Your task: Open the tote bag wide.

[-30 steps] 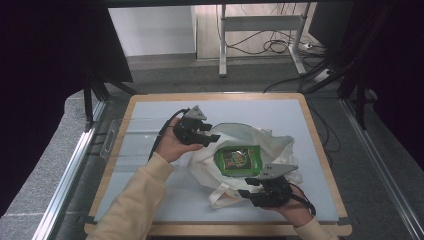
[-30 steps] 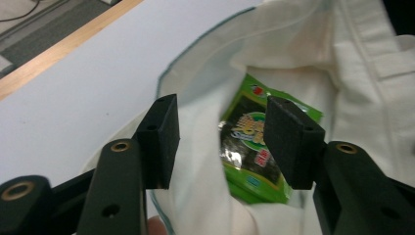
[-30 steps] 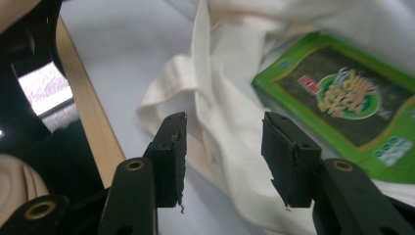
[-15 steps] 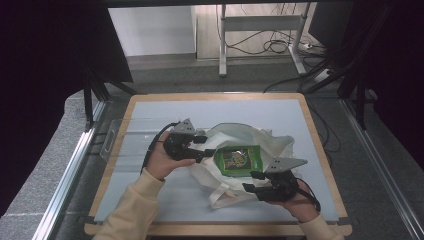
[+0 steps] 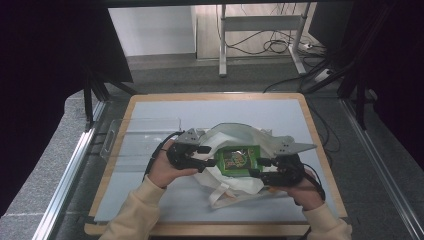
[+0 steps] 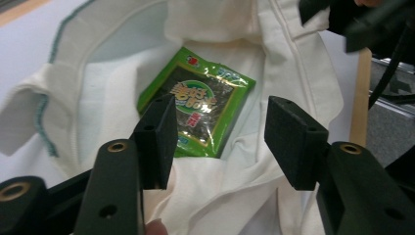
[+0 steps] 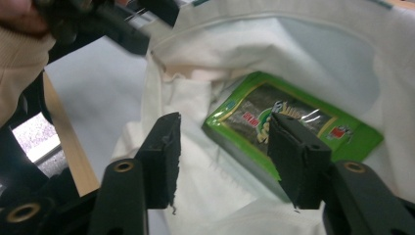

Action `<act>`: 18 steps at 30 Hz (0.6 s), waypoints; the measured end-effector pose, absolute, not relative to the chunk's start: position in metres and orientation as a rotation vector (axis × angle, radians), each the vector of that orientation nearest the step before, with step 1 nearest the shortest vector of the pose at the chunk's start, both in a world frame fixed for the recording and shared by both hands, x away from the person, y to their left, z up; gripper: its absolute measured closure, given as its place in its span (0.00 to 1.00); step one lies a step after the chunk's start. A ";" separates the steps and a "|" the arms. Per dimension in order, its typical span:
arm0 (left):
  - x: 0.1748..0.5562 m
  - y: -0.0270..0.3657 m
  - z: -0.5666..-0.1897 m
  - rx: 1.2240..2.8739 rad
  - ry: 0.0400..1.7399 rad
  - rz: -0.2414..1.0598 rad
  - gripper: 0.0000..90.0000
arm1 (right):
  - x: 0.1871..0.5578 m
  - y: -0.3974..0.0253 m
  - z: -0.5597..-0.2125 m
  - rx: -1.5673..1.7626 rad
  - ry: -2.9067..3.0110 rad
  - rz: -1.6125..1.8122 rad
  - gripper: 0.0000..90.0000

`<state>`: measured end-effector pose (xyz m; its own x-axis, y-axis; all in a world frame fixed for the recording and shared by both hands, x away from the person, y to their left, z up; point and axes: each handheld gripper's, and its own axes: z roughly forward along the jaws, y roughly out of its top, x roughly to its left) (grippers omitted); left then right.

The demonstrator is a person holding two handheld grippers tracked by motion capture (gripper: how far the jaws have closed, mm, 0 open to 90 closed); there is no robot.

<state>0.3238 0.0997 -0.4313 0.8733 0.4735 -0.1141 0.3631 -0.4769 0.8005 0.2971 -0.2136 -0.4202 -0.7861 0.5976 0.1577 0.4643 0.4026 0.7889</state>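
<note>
A green snack packet point(image 5: 238, 160) lies flat inside the open mouth of a white cloth bag point(image 5: 235, 137) spread on the worktop point(image 5: 150, 112). The left gripper point(image 5: 207, 156) sits just left of the packet, its fingers point(image 6: 159, 139) spread apart and grasping nothing, hovering over the bag's near fold. The right gripper point(image 5: 257, 167) sits just right of the packet, its fingers point(image 7: 293, 156) likewise released, one poised above the packet's edge.

A clear plastic tray point(image 5: 131, 134) lies on the grey table point(image 5: 165, 107), with cables point(image 5: 272, 46) on the floor beyond.
</note>
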 end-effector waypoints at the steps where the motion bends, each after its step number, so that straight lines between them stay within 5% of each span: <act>1: 0.323 0.098 -0.432 2.123 0.603 0.151 0.53 | 0.301 -0.213 -0.419 0.960 2.503 1.333 0.54; 6: 0.320 0.092 -0.434 2.143 0.609 0.171 0.73 | 0.316 -0.209 -0.412 0.961 2.510 1.300 0.66; 10: 0.318 0.084 -0.439 2.169 0.613 0.169 0.95 | 0.328 -0.201 -0.407 0.961 2.489 1.238 0.88; 18: 0.317 0.073 -0.449 2.234 0.594 0.128 1.00 | 0.350 -0.185 -0.402 0.885 2.531 1.215 0.99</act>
